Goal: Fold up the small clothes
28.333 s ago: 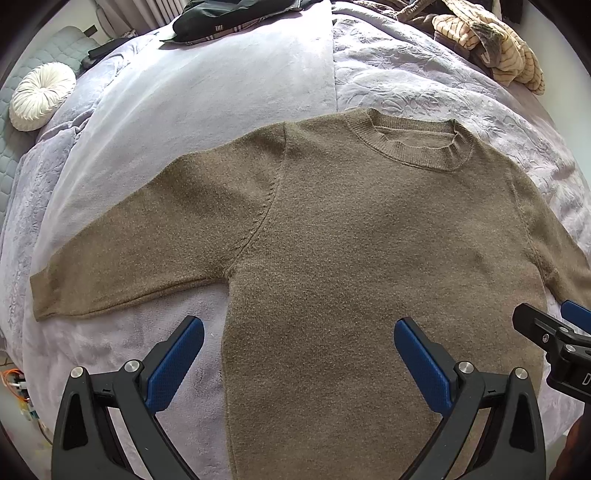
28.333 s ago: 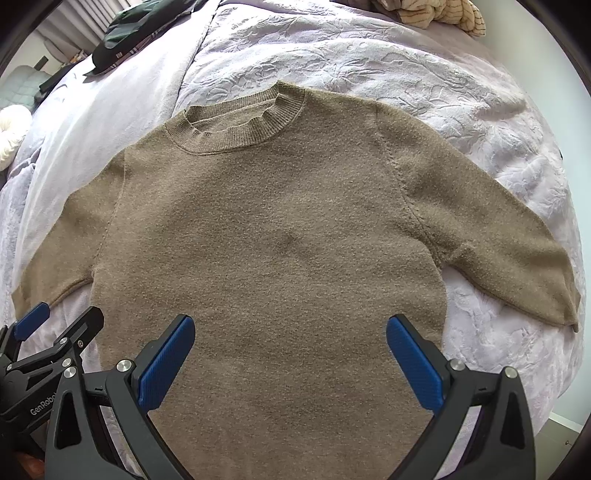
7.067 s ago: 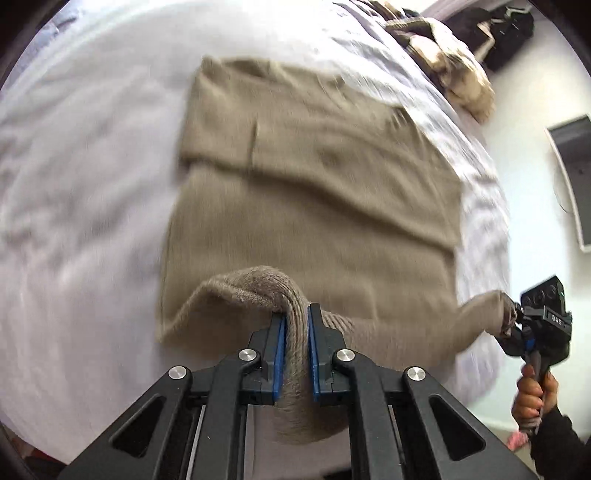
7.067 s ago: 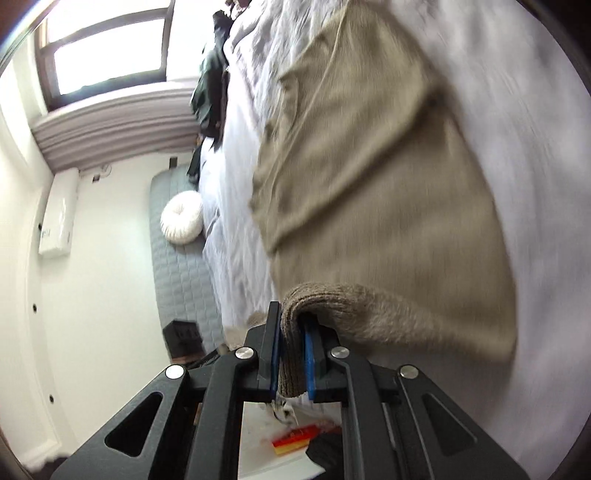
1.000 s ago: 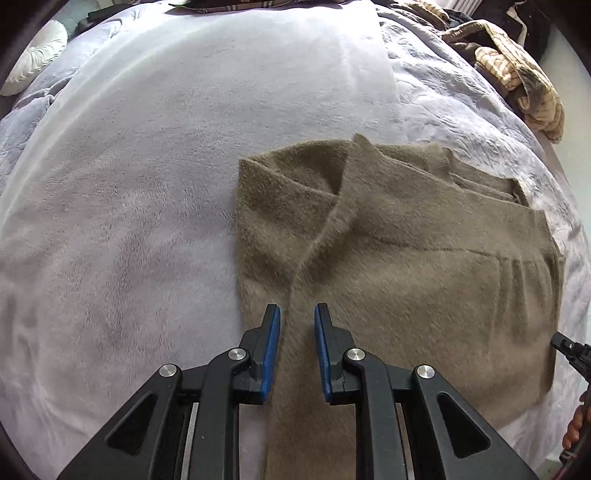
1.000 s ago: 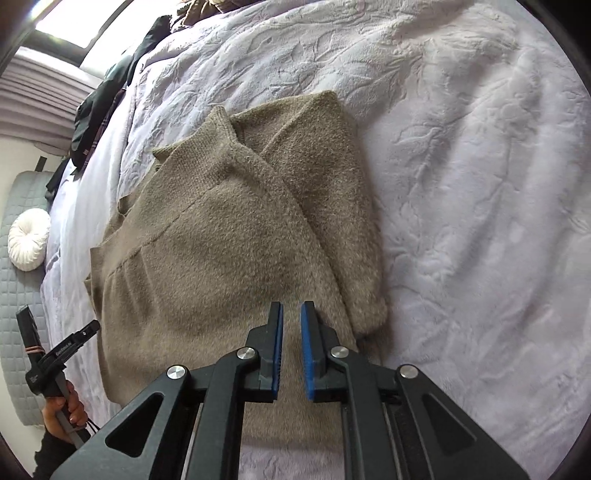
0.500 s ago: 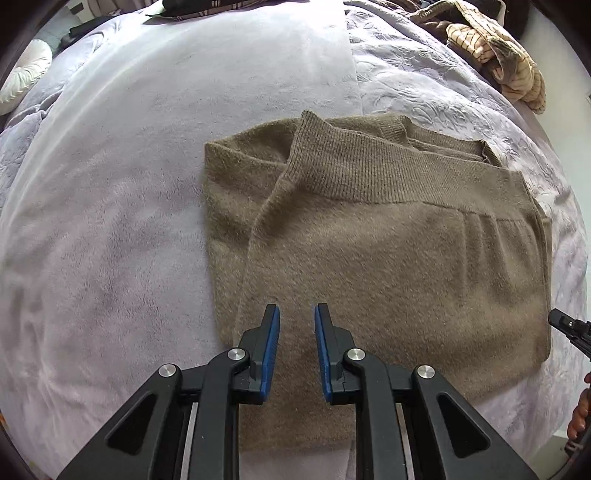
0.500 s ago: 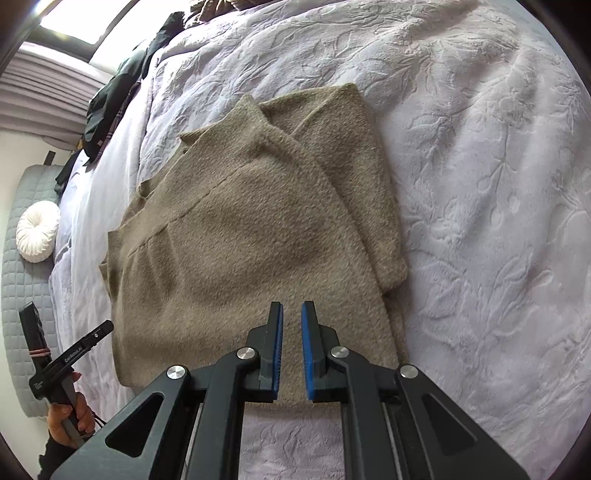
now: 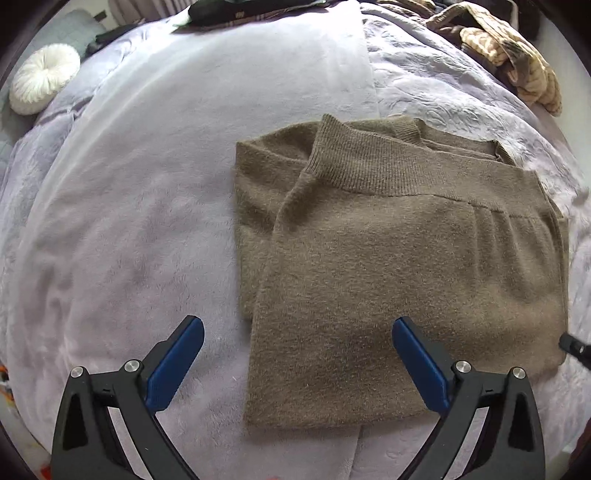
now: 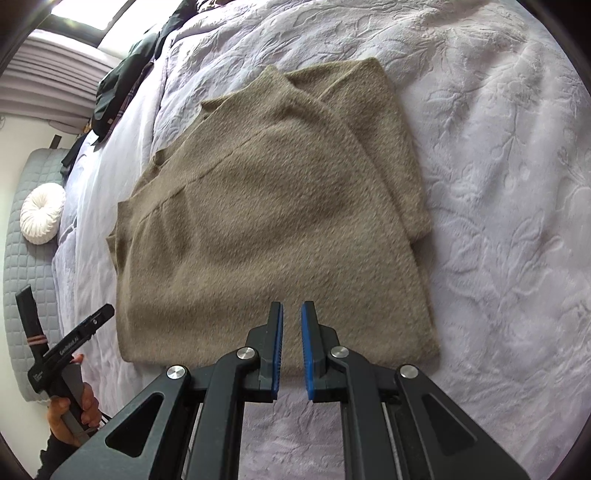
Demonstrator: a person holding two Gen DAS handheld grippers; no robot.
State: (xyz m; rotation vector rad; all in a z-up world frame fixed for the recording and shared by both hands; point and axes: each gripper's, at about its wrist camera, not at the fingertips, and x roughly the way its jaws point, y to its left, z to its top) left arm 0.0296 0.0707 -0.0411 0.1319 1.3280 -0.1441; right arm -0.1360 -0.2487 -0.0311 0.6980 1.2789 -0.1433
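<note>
Soft, even daylight fills both views. Its source shows as a blown-out window (image 10: 79, 14) at the upper left of the right wrist view, far beyond the sweater (image 10: 273, 221). Shadows around the sweater are faint. Fisheye bending curves everything away from it, and dark vignetting rims each frame. Focus is sharp.

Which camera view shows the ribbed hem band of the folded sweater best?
The left wrist view. There the ribbed hem band runs sharp and wide across the top of the folded sweater, with its knit lines visible. In the right wrist view the band lies along the far left edge, foreshortened and soft, with no ribs discernible.
</note>
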